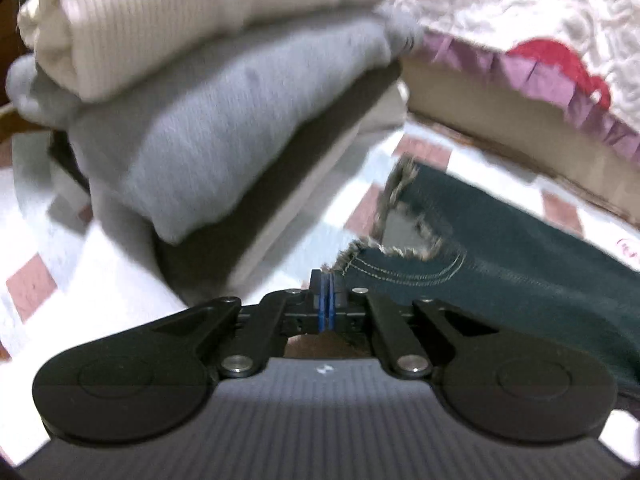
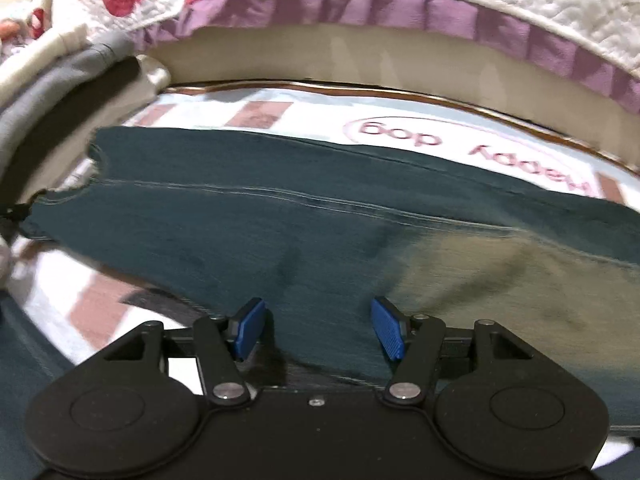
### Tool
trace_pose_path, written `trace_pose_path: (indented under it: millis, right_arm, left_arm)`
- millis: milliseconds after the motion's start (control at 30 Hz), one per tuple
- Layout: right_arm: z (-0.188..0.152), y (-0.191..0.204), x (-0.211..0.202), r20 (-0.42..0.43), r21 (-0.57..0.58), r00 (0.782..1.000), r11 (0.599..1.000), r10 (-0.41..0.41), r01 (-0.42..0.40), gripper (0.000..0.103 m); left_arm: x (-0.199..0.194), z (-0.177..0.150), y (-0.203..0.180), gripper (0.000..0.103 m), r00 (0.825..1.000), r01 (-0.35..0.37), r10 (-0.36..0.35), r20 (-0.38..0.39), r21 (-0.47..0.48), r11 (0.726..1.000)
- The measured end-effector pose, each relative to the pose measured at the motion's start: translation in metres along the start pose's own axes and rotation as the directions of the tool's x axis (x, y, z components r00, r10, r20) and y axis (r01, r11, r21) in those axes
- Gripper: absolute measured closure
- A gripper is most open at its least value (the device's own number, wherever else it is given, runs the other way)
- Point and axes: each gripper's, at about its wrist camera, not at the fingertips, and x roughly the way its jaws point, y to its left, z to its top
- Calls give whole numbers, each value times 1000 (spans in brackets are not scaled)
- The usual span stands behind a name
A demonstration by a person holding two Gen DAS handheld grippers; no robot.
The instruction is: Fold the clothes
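Note:
Dark teal jeans [image 2: 248,224] lie spread across a white sheet with pink squares [image 2: 256,114]. Their frayed leg hem [image 1: 400,240] reaches up to the tips of my left gripper [image 1: 327,300]. That gripper's blue pads are pressed together, pinching the hem's corner. My right gripper [image 2: 318,328] hovers over the middle of the jeans near their lower edge. Its blue pads [image 2: 386,328] stand wide apart, with denim below them but nothing clamped. At the far left edge of the right wrist view the hem corner [image 2: 36,208] pulls to a point.
A pile of folded clothes stands left of the hem, a cream ribbed top [image 1: 200,20] over a grey one [image 1: 192,148] and darker layers. Behind runs a bed edge with a white quilt [image 2: 520,12], red shapes and a purple frill [image 2: 360,12].

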Motion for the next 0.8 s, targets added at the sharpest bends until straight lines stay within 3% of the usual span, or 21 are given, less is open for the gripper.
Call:
trace_pose_path:
  millis: [33,133,167,267,367,433,533,600,633,700,800]
  right_arm:
    - [-1,2,0,-8,26,998,997,70,-69,37]
    - [-10,6,-11,6,47,993,992,120,-120,34]
    - [-13,5,-15,12,56,991,990,130,-130,34]
    - [-31,-22,-34,13,239,975,946,220,-217,36]
    - [-58,-44,-62,27,302,996,949,87,-91,36]
    - [-76,-61,-85,43,348,999,938,-13,-2,36]
    - [-100,-90,-119,86,460,992,887,-98,48,36]
    - [-112,-108,-139,92,512,979,852,-179,108,36]
    - [-117,-117,-149,89,537,971,832,-221,140,36]
    - [-132,-137,-167,78,603,957,778,-280,179,36]
    - [-155,-156,-186,46,662,938,714,-343,229,36]
  left_arm:
    - [-1,2,4,103,1000,-26,26,9,-8,1000]
    - [5,4,14,103,995,-99,99,-17,11,995]
    - [6,4,17,103,994,-98,99,-43,16,995]
    - [3,7,11,100,996,-59,60,-64,30,998]
    - [-6,11,-24,95,994,95,-91,-67,61,994]
    - [-14,11,-56,88,976,211,-204,-83,95,973]
    - [-24,0,-114,57,921,386,-362,-146,202,900]
    - [-24,-15,-151,54,869,491,-442,-221,284,824]
    - [-22,-23,-166,54,855,516,-454,-253,320,794]
    - [-13,-38,-190,53,864,500,-411,-292,388,775]
    - [-4,-49,-190,52,900,430,-348,-263,401,809]
